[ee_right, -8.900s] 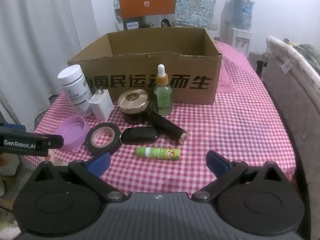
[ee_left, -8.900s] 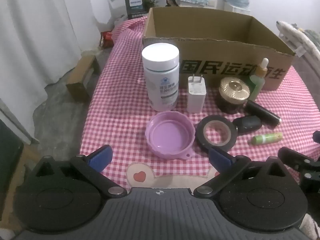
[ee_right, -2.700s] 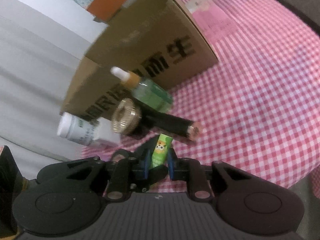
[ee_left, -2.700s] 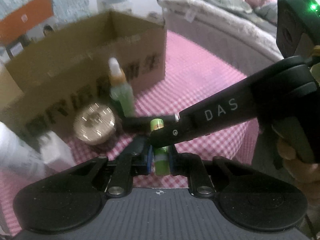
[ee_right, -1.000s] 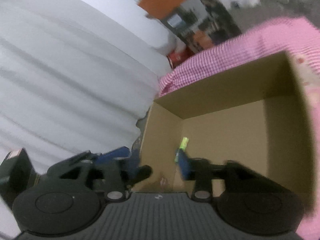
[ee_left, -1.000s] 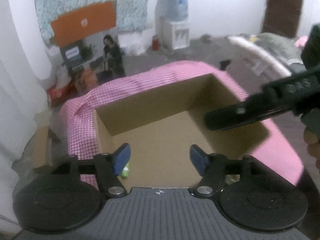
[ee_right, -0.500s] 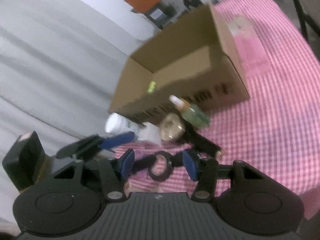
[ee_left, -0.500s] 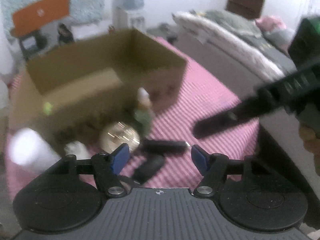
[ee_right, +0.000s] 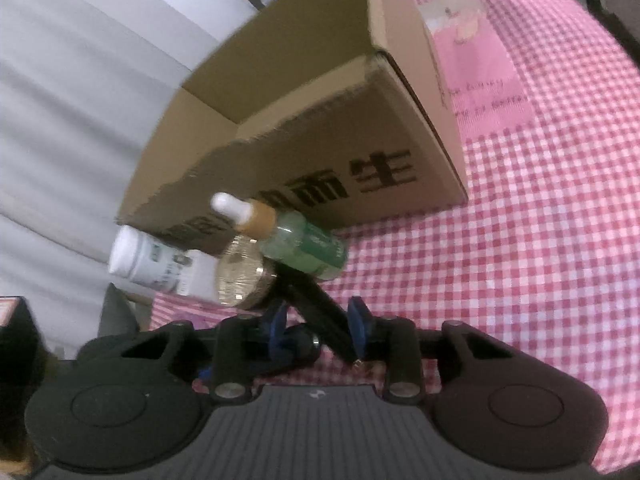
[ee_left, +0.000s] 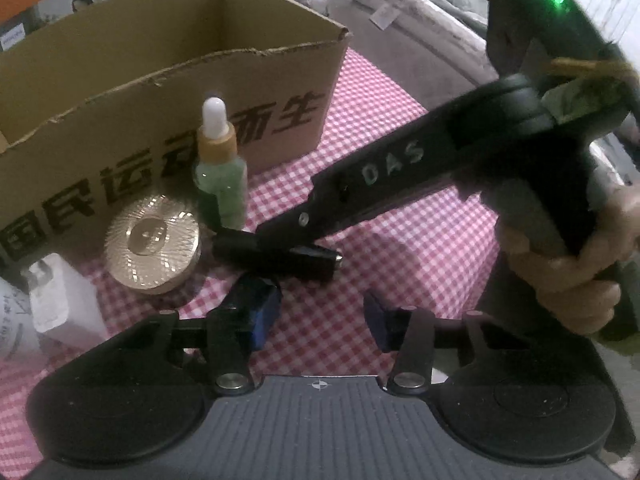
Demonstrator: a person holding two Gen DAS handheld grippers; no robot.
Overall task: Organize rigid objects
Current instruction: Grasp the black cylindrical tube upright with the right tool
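A black tube (ee_left: 276, 254) lies on the pink checked cloth in front of the cardboard box (ee_left: 168, 80). My right gripper (ee_right: 318, 326) has its two blue pads on either side of the tube (ee_right: 320, 312), open, with a gap showing at each pad. From the left wrist view its long arm reaches down onto the tube. My left gripper (ee_left: 320, 316) is open and empty, just in front of the tube. A green dropper bottle (ee_left: 220, 168) and a gold-lidded jar (ee_left: 152, 240) stand by the box.
A white charger plug (ee_left: 60, 304) and a white pill bottle (ee_right: 148, 260) stand at the left. A black oval object (ee_right: 298, 344) lies under the right gripper's left finger. A bed (ee_left: 420, 20) lies beyond the table's right edge.
Both grippers have dropped from above the box down to the items in front of it. The right gripper now straddles the black tube. The green stick was left inside the box.
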